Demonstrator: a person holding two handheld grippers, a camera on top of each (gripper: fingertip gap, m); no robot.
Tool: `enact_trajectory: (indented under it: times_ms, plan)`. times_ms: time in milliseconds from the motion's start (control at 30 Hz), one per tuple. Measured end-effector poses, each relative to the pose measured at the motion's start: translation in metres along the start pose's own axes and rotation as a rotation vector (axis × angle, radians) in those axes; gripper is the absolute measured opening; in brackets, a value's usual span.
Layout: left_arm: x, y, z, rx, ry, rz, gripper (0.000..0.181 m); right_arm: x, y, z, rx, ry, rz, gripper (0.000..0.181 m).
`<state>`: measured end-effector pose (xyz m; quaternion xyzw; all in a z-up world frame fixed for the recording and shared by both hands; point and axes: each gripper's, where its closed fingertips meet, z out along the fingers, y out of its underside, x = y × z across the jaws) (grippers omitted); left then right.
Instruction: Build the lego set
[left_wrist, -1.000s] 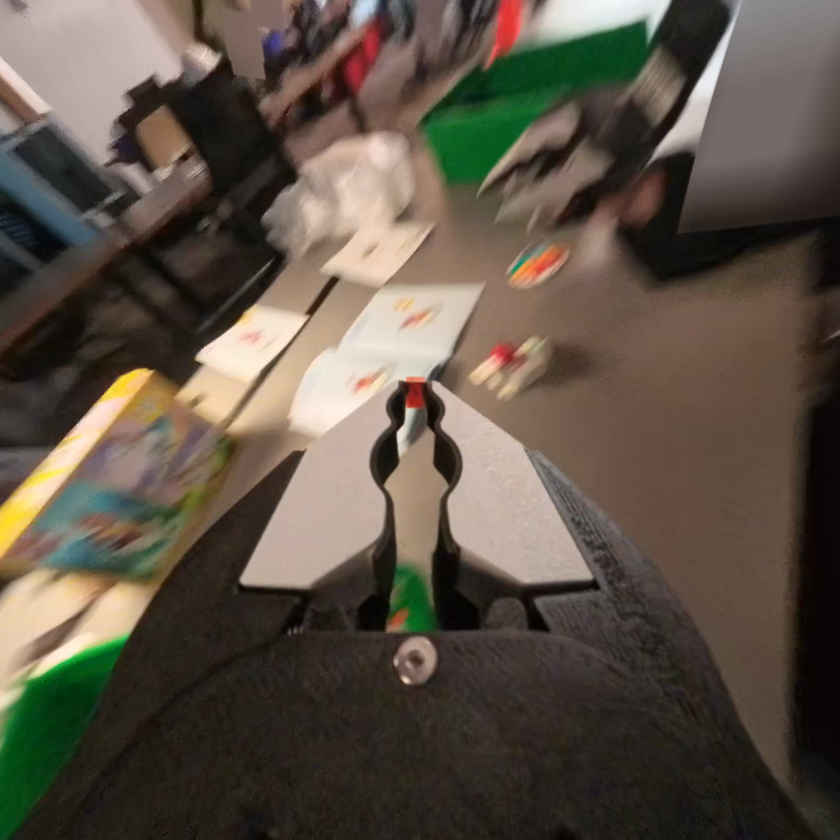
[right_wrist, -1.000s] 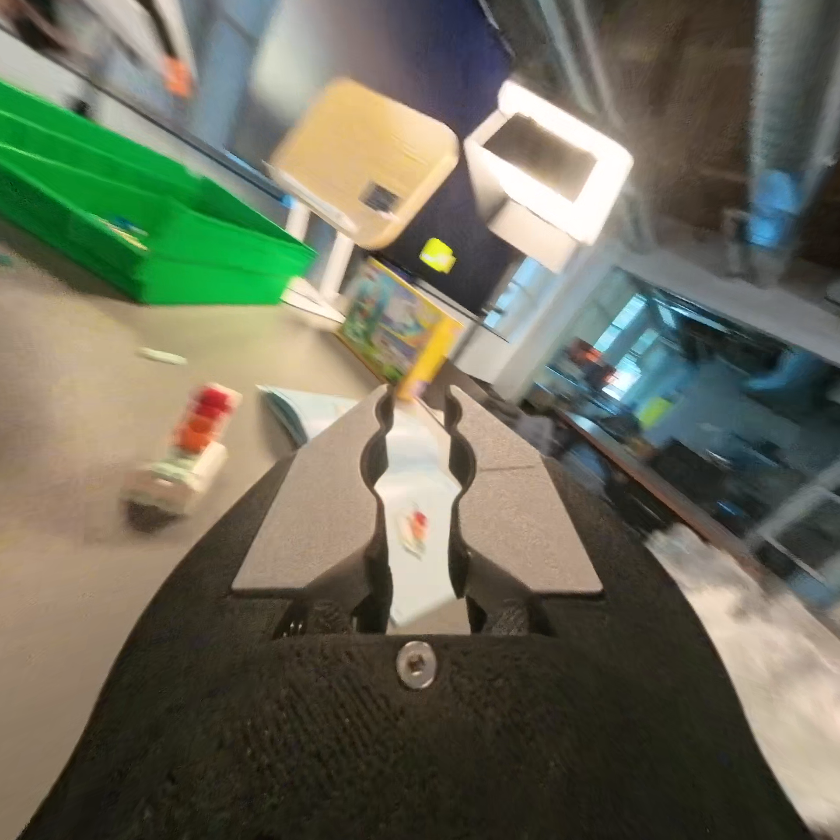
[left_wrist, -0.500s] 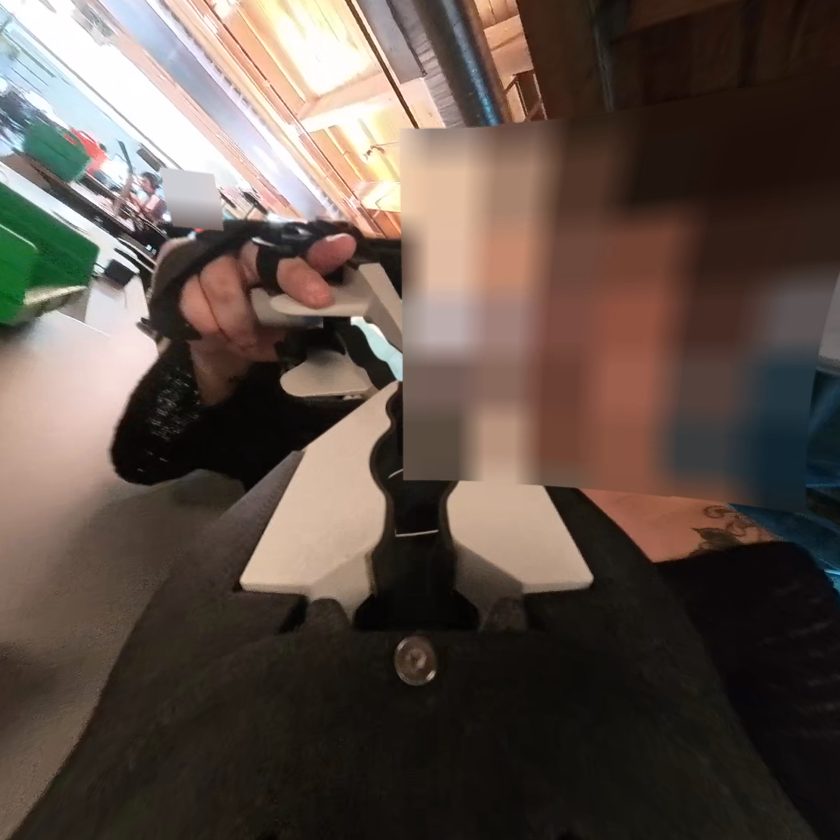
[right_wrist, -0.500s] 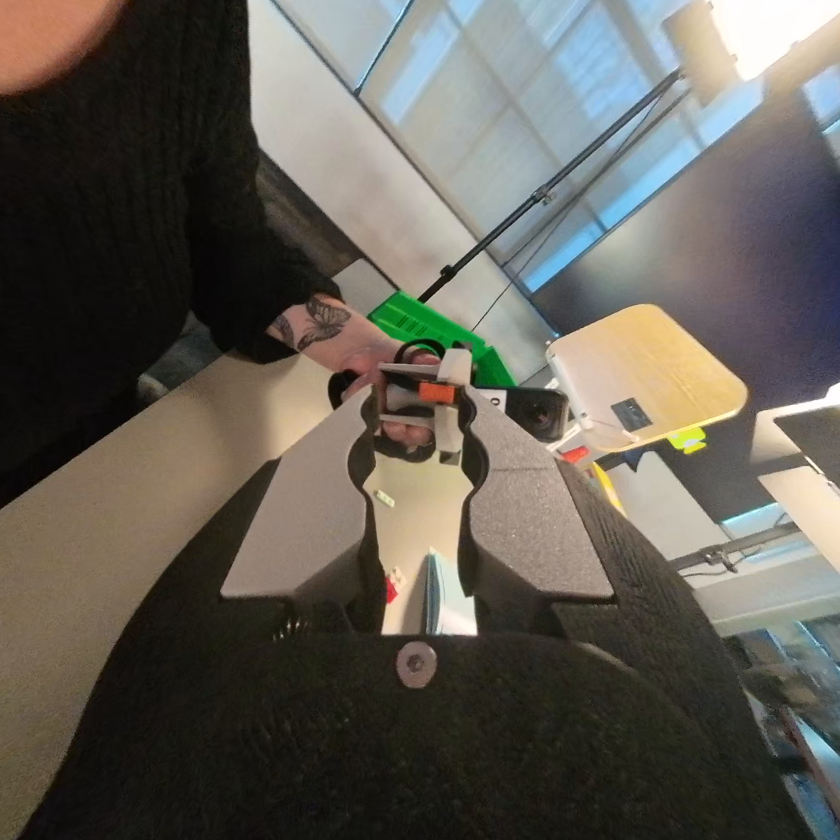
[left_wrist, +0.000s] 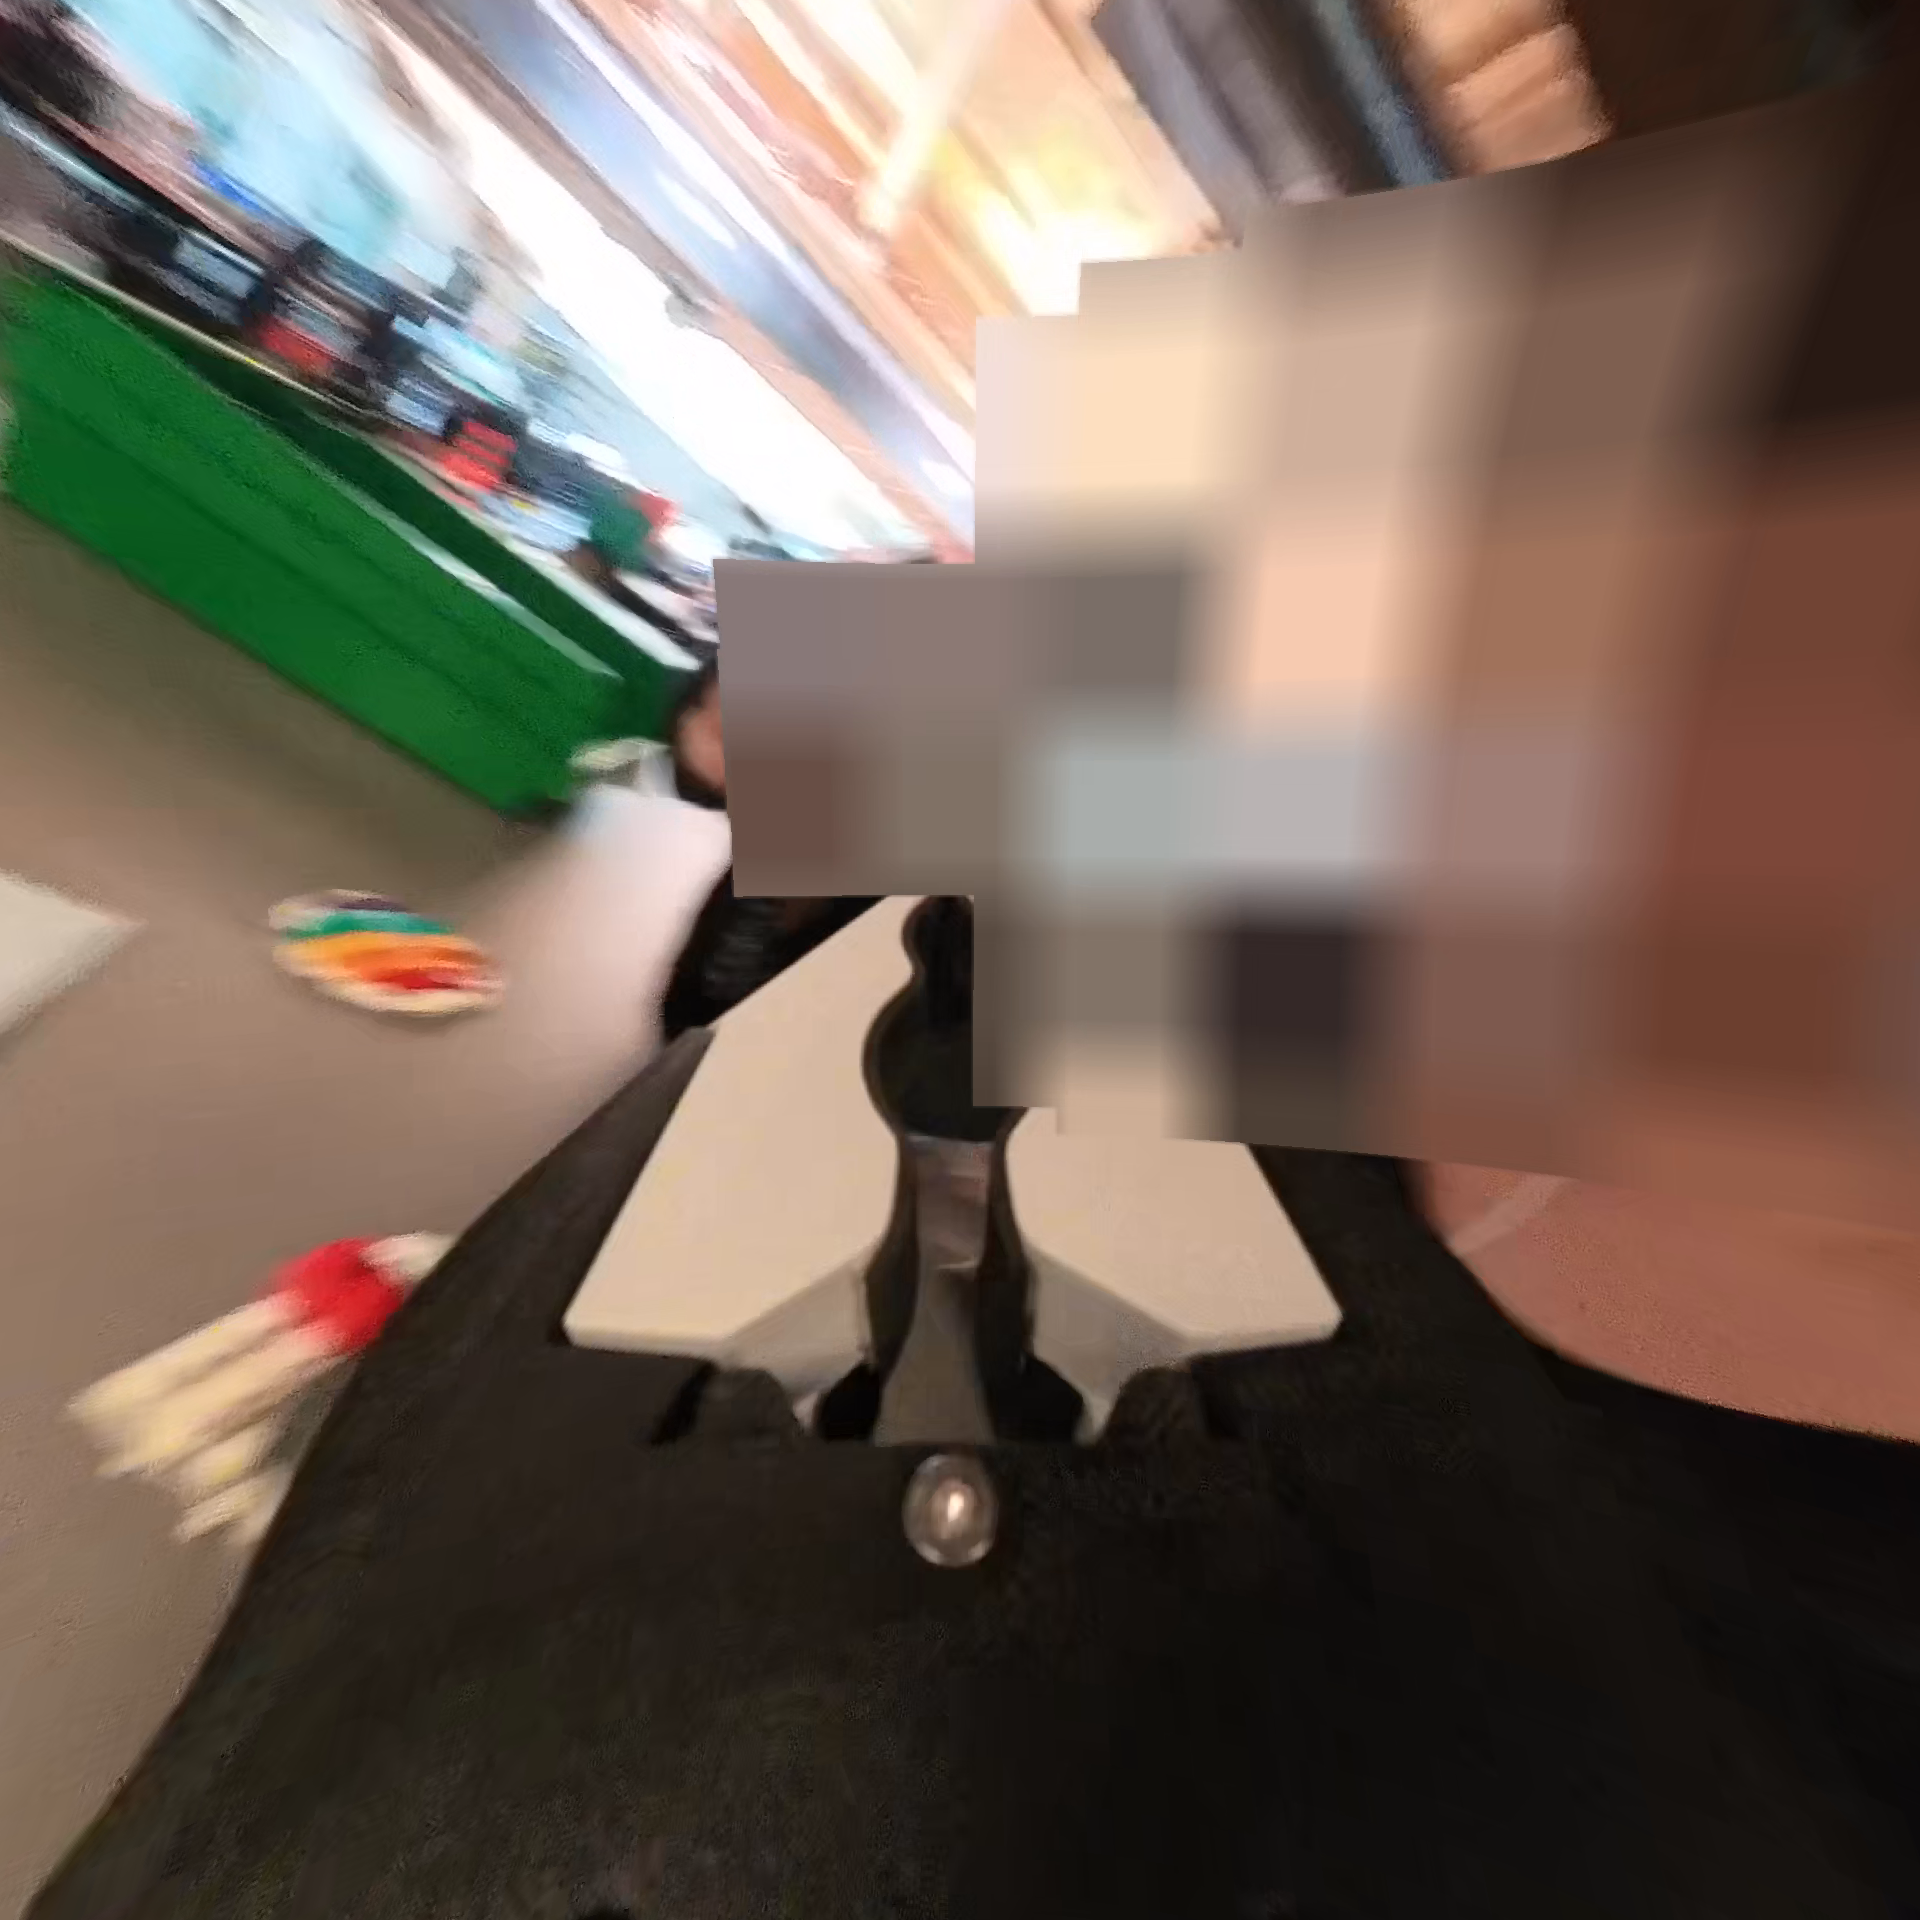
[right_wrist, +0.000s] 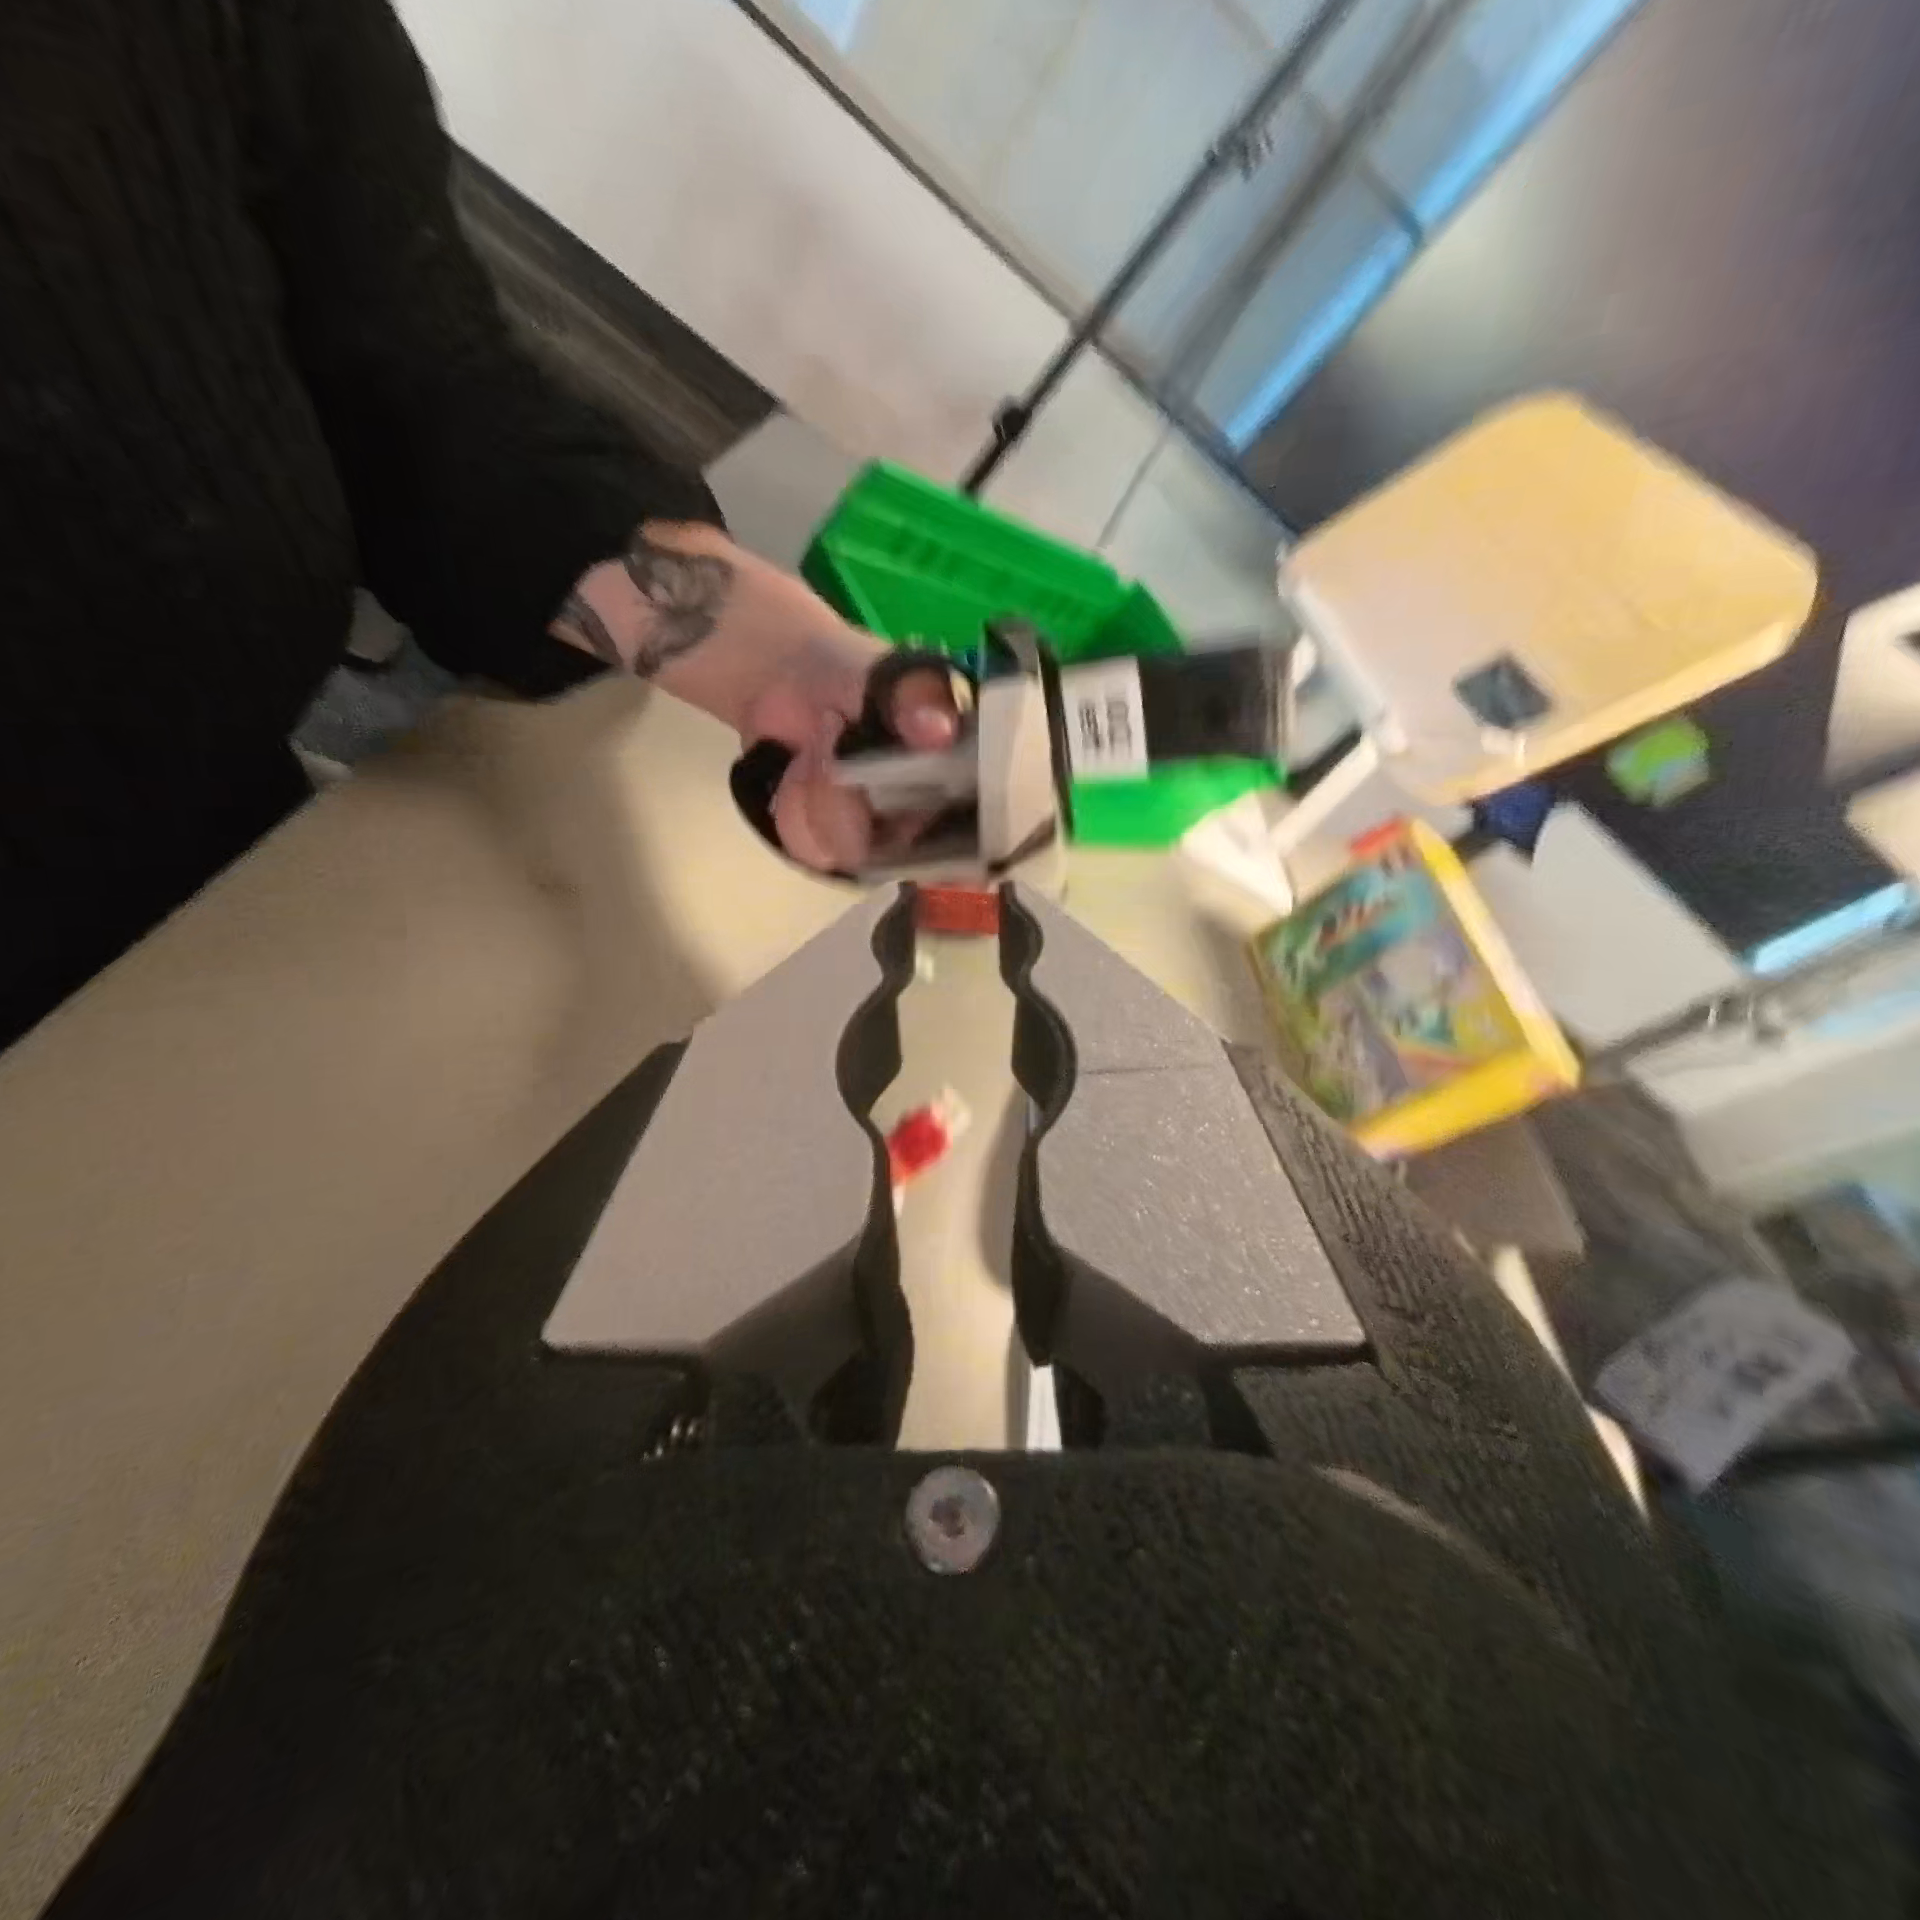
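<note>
Both claws are lifted above the grey table (right_wrist: 312, 1039) as I work the lego set. My right gripper (right_wrist: 958, 920) stands at a narrow gap with a small red brick (right_wrist: 956, 912) lodged right at its fingertips. Just beyond it is the left gripper (left_wrist: 940, 925), held in a hand (right_wrist: 831, 748). Through the blur I cannot tell which claw actually grips the brick. In the left wrist view a patch covers the left claw's tips, so I cannot tell its state either.

A red-and-white lego build (right_wrist: 925, 1138) lies on the table below, seen through the right claw's gap. A yellow lego box (right_wrist: 1413, 987) stands to the right and a green bin (right_wrist: 987, 582) sits farther back. A plate of coloured pieces (left_wrist: 384, 956) lies on the table near another green bin (left_wrist: 312, 592).
</note>
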<state>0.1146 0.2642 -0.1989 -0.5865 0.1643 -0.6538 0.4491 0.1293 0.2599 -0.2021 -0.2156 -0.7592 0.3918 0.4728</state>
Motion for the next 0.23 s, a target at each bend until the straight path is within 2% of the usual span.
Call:
enact_trajectory:
  times_ms: [33, 67, 133, 167, 233]
  plan:
    - [-0.017, -0.001, -0.010, -0.007, -0.124, 0.098, 0.000, 0.002, 0.019, -0.005, -0.068, 0.007, 0.053, 0.013]
    - [-0.035, 0.000, -0.021, -0.039, -0.255, 0.194, 0.008, 0.003, 0.039, -0.009, -0.132, 0.019, 0.103, 0.013]
    - [-0.063, 0.005, -0.036, -0.140, -0.446, 0.336, 0.042, -0.001, 0.076, -0.012, -0.239, 0.032, 0.184, 0.014]
    - [-0.072, 0.013, -0.040, -0.219, -0.483, 0.380, 0.059, -0.007, 0.093, -0.013, -0.291, 0.015, 0.220, 0.014]
    - [-0.088, 0.034, -0.045, -0.384, -0.514, 0.419, 0.081, -0.021, 0.119, -0.013, -0.390, -0.044, 0.290, 0.013]
